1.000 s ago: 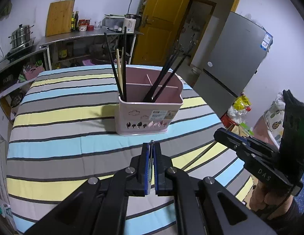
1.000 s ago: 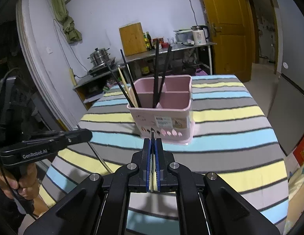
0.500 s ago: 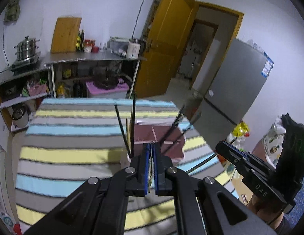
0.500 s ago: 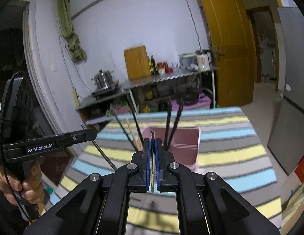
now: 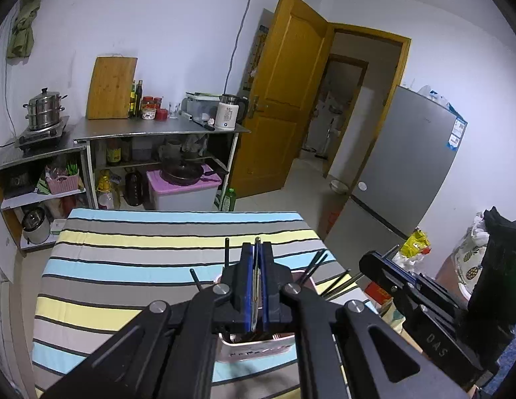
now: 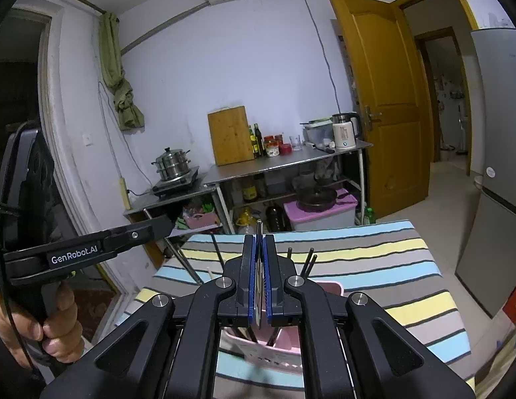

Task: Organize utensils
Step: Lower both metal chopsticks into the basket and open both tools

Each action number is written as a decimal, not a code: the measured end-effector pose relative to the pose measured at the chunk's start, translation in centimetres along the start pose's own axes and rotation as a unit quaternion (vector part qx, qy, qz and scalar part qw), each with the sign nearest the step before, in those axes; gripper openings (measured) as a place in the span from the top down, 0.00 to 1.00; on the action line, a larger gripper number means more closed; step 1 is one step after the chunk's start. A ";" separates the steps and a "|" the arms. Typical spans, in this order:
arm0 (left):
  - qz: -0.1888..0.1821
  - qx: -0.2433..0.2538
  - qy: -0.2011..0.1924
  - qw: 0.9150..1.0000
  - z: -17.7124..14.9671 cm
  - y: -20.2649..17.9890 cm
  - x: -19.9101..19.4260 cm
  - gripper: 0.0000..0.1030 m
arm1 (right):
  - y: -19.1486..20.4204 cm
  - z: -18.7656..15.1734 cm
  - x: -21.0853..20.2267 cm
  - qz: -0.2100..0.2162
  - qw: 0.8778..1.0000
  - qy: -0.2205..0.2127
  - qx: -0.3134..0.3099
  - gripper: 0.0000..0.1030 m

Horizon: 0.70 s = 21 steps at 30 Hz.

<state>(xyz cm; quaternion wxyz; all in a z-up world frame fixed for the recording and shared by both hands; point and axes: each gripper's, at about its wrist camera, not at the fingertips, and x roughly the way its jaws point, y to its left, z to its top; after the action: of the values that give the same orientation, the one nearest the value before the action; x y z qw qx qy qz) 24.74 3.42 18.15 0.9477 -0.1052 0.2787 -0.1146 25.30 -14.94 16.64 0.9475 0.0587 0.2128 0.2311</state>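
Note:
A pink utensil holder [image 5: 258, 352] [image 6: 327, 287] stands on the striped table [image 5: 141, 266] [image 6: 374, 259], mostly hidden under my fingers in both views. Several black chopsticks [image 5: 226, 252] [image 6: 309, 259] stick up from it. My left gripper [image 5: 257, 244] [image 6: 161, 222] is shut on a thin grey chopstick [image 6: 173, 254] that slants down from its tip. My right gripper [image 6: 259, 236] [image 5: 367, 259] is shut on a thin dark chopstick [image 5: 341, 282] whose end shows above the pads. Both grippers hover above and in front of the holder, side by side.
Beyond the table stands a steel counter [image 5: 158, 131] with a kettle [image 5: 228, 116], a cutting board [image 5: 111, 88] and a steamer pot [image 5: 43, 113]. A grey fridge [image 5: 407, 166] and an open yellow door [image 5: 284, 99] lie to the right. A hand [image 6: 58, 326] grips the left gripper's handle.
Both grippers have risen and tipped upward, still shut on their chopsticks. The holder has slid down the views, now largely under the fingers, and more of the room shows.

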 end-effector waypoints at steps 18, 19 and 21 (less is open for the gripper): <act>0.023 -0.011 0.066 0.998 -4.6 1.8 5.9 0.95 | -1.3 -4.4 4.7 -0.007 0.997 0.072 0.012 0.96; 0.025 -0.012 0.069 0.997 -4.8 1.8 6.1 0.95 | -1.3 -4.6 4.9 -0.007 0.997 0.078 0.012 0.96; 0.022 -0.015 0.075 0.997 -5.1 1.9 6.3 0.95 | -1.4 -4.9 5.2 -0.006 0.996 0.086 0.012 0.96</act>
<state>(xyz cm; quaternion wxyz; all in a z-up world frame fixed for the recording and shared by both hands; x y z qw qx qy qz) 27.34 2.77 10.31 0.9249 -0.1040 0.3526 -0.0968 27.91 -13.73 9.95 0.9263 0.0489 0.2966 0.2273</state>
